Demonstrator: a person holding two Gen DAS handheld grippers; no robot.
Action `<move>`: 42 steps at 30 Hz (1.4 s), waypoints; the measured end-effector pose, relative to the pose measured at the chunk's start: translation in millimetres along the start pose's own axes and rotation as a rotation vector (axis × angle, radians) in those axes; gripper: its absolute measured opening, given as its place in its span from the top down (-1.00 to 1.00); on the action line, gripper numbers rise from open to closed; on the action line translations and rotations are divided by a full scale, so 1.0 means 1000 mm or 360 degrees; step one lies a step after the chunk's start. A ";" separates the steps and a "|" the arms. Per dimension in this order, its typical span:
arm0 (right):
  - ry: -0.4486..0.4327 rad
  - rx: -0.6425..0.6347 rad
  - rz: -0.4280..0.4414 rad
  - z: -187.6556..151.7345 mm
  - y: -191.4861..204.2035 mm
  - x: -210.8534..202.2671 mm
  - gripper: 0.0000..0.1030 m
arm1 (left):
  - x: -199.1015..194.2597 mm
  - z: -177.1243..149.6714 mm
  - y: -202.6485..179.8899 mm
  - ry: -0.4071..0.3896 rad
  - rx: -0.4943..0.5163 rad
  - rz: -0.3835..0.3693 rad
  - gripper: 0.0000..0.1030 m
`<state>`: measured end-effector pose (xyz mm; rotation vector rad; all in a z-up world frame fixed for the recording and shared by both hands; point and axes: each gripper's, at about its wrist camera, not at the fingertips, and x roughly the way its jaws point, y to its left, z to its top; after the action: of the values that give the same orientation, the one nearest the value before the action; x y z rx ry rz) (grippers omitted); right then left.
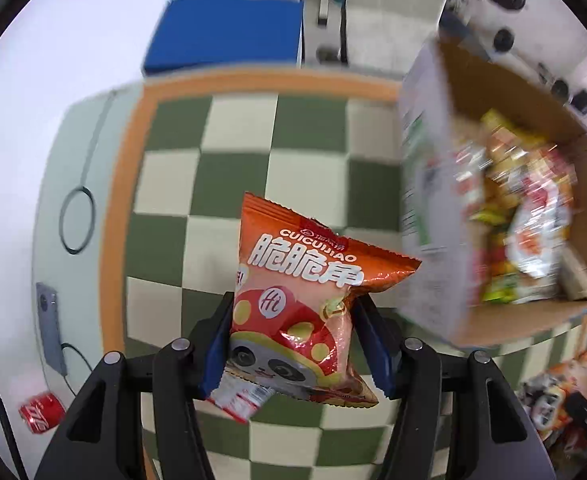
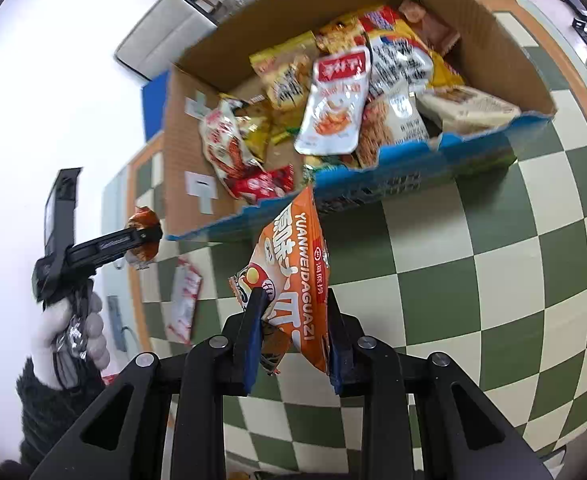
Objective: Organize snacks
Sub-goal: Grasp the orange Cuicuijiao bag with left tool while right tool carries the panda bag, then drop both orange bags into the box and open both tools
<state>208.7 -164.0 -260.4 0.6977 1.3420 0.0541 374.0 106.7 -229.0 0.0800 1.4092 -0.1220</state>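
Left gripper [image 1: 293, 344] fingers pinch the CUICUIJIAO bag [image 1: 307, 304] (panda print); right gripper [image 2: 293, 340] fingers pinch the YUANWEIDAGUAZI bag [image 2: 295, 276].

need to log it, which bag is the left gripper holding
Start at the cardboard box on the checkered cloth. Left of it, the left gripper clamps an orange CUICUIJIAO bag with a panda face; the right gripper's bag reads YUANWEIDAGUAZI.

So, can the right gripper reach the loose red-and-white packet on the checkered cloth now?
Probably not yet. The right gripper is shut on the orange snack bag, so its fingers are full. The red-and-white packet lies uncovered on the checkered cloth, to its left.
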 end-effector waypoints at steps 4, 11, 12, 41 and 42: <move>-0.0070 -0.0014 0.0077 0.013 0.000 -0.038 0.44 | -0.052 0.012 -0.022 -0.0117 0.0030 -0.0093 -0.08; -0.0270 -0.0019 0.0025 0.072 -0.014 -0.092 0.44 | -0.065 0.081 -0.094 -0.0163 0.0166 -0.0106 -0.08; -0.0287 -0.0007 0.0005 0.081 -0.017 -0.095 0.44 | -0.062 0.088 -0.103 -0.0147 0.0184 -0.0103 -0.08; -0.0226 0.0150 -0.0238 0.177 -0.071 -0.049 -0.57 | 0.028 0.158 -0.151 0.0125 0.0168 -0.0042 -0.81; -0.0224 0.0139 -0.0245 0.176 -0.069 -0.049 -0.61 | 0.025 0.155 -0.152 0.0120 0.0175 -0.0051 -0.81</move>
<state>330.5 -315.9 -241.0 0.6574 1.2641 -0.1752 509.1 -64.6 -226.7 0.1544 1.4789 -0.2252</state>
